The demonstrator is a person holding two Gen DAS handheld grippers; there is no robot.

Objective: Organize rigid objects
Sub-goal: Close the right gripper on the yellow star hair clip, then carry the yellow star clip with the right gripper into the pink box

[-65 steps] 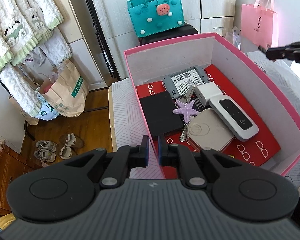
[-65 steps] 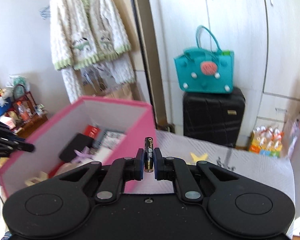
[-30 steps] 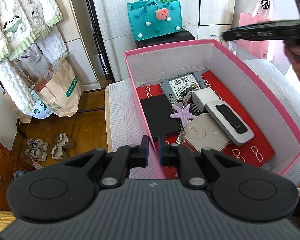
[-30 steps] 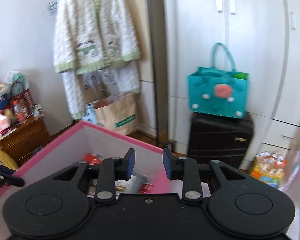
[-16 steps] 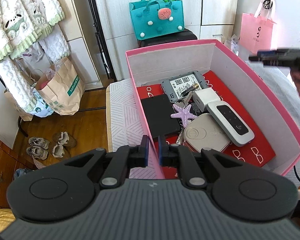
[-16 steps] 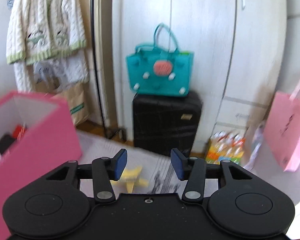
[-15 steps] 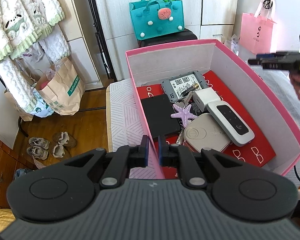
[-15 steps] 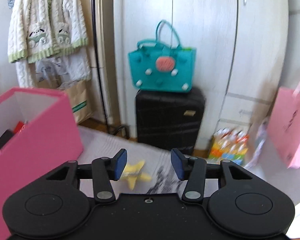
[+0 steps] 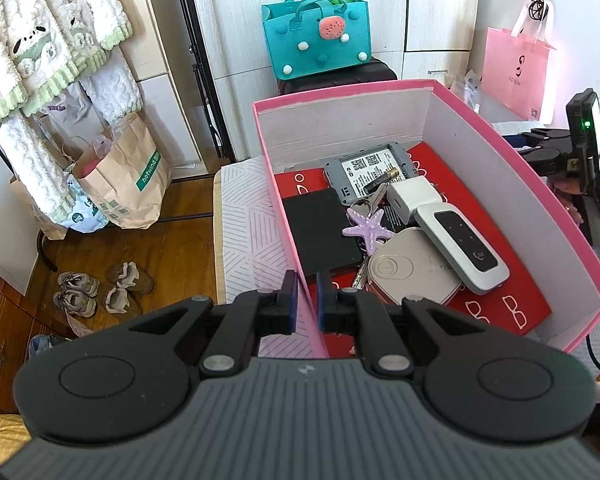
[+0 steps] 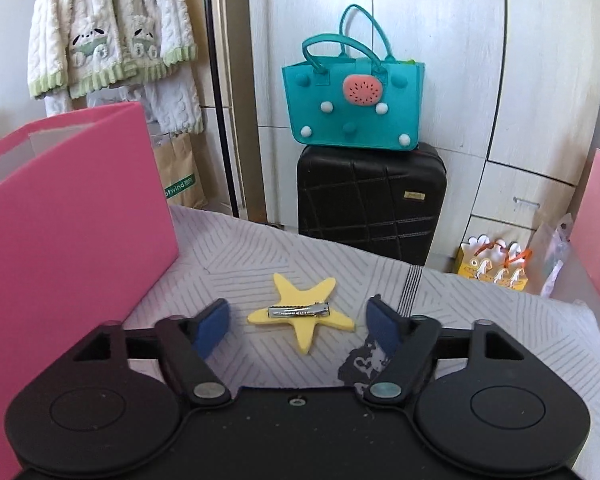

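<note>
Grippers | our left gripper [image 9: 307, 295] clamps the pink box [image 9: 520, 168] wall | our right gripper [image 10: 298, 326], just widened, straddles yellow star clip [image 10: 302, 314], untouched

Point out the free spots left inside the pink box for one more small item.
Inside the pink box: bare red floor in the near right corner, beyond the white router. The middle is crowded: black pad, purple starfish, charger, battery.

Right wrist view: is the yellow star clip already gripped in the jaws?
No. The yellow star clip lies on the striped cover, untouched between the right gripper's open jaws.
</note>
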